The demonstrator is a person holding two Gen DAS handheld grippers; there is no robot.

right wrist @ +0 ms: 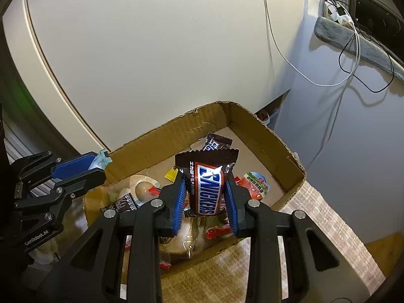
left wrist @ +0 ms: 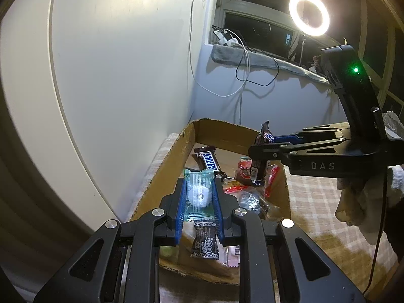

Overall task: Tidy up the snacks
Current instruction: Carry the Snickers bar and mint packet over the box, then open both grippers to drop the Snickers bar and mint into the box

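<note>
My left gripper (left wrist: 199,189) is shut on a clear green packet with a white ring candy (left wrist: 198,195) and holds it above the near left part of a cardboard box (left wrist: 222,128). My right gripper (right wrist: 205,194) is shut on a brown Snickers bar (right wrist: 207,186), upright above the box (right wrist: 277,136). The right gripper (left wrist: 257,156) also shows in the left wrist view with its bar (left wrist: 262,151). The left gripper (right wrist: 97,165) shows at the left of the right wrist view. A second Snickers bar (left wrist: 208,160) lies in the box with several other wrapped snacks (right wrist: 255,184).
The box sits on a checked cloth (left wrist: 315,199) against a white wall (left wrist: 113,63). A lit ring light (left wrist: 309,14) stands at the back right. Cables (left wrist: 242,60) hang from a window ledge. A gloved hand (left wrist: 358,197) holds the right gripper.
</note>
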